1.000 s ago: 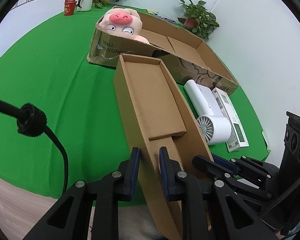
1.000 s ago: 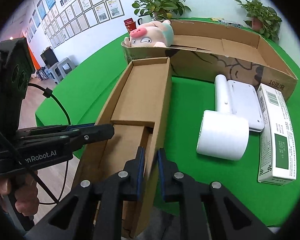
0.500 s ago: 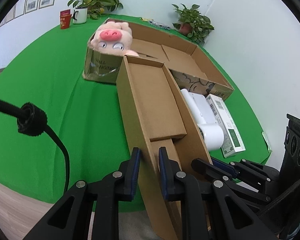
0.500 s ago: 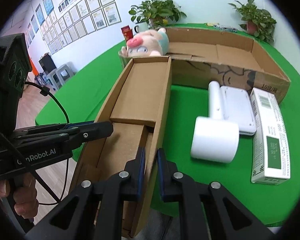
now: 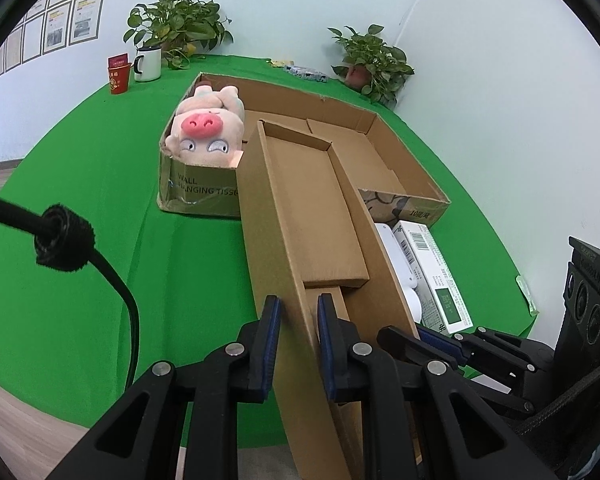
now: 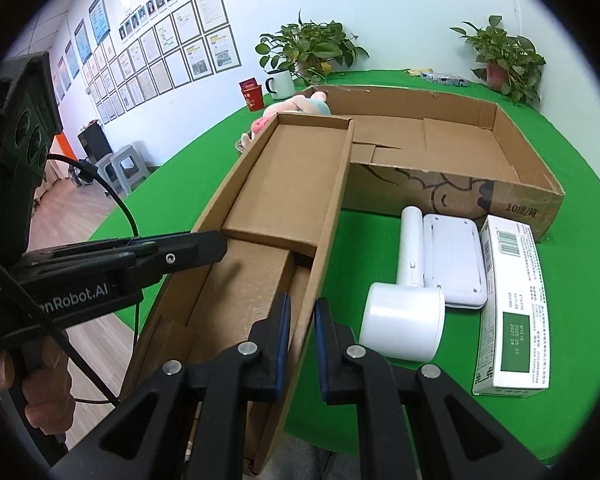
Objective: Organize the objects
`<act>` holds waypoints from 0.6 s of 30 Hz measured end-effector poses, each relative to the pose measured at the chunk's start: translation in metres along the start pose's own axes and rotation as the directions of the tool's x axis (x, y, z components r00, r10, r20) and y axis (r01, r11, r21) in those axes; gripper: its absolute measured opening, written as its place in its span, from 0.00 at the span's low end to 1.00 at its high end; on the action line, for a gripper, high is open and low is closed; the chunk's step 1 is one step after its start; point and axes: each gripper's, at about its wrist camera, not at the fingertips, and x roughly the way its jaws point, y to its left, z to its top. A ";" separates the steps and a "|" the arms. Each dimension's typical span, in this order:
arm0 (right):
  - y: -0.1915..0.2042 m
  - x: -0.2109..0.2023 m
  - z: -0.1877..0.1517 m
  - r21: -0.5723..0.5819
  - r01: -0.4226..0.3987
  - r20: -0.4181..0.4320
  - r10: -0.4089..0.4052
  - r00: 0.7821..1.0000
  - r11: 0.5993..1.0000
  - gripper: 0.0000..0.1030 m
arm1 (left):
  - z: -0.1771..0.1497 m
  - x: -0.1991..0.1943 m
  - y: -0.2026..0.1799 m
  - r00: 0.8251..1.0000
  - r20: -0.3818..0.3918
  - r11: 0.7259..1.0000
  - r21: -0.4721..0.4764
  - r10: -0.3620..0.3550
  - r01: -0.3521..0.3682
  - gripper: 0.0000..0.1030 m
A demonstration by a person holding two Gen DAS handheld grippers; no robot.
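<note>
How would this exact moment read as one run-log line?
left gripper: shut on narrow box left wall | right gripper: shut on right wall | box tilted above green table

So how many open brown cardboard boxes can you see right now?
2. A long narrow brown cardboard box, clamped at its near end by both grippers, and a wide shallow brown cardboard box behind it on the green table, with a pink plush pig in its left corner.

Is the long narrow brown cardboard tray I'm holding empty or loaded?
Empty as far as visible: the long narrow brown cardboard tray shows only its own folded cardboard flaps inside; nothing loose lies in it.
</note>
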 end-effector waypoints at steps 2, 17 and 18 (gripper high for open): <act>0.001 -0.004 0.001 0.000 0.002 0.011 -0.002 1.000 1.000 0.11 | 0.002 -0.005 -0.002 1.000 0.011 1.000 0.001 0.001 -0.002 0.15; -0.020 -0.027 0.049 -0.002 0.057 0.143 -0.056 0.988 0.998 0.10 | 0.065 -0.029 -0.041 0.993 0.110 0.996 0.084 -0.043 0.034 0.15; -0.023 -0.028 0.053 -0.002 0.063 0.151 -0.062 0.987 0.998 0.10 | 0.070 -0.029 -0.044 0.992 0.114 0.995 0.091 -0.048 0.038 0.15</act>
